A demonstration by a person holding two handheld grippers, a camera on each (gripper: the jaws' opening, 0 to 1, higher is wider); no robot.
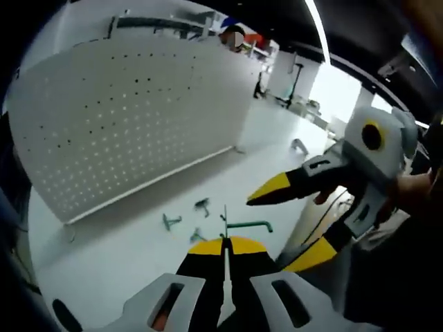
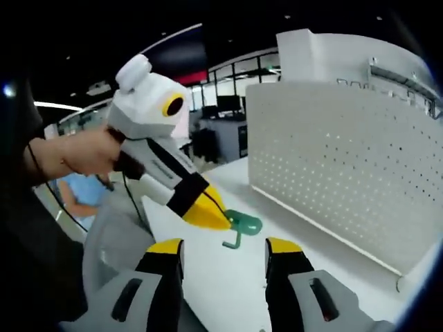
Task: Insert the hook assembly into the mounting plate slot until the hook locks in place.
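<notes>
A white perforated mounting plate (image 1: 138, 117) stands upright on the white table; in the right gripper view the plate (image 2: 346, 173) is at the right. My left gripper (image 1: 225, 243) is shut on a green hook assembly (image 1: 250, 225), whose rod sticks out to the right of the jaws. In the right gripper view, the left gripper (image 2: 216, 218) comes in from the left with the green hook (image 2: 243, 224) at its yellow tip. My right gripper (image 2: 223, 247) is open just below that hook, nothing between its jaws. In the left gripper view, the right gripper (image 1: 270, 232) is open beside the hook.
Several loose green hooks (image 1: 172, 221) lie on the table (image 1: 124, 263) in front of the plate. A small metal bracket (image 1: 299, 145) sits farther back. A hand (image 2: 83, 155) holds the left gripper. A person in blue (image 2: 79, 194) is in the background.
</notes>
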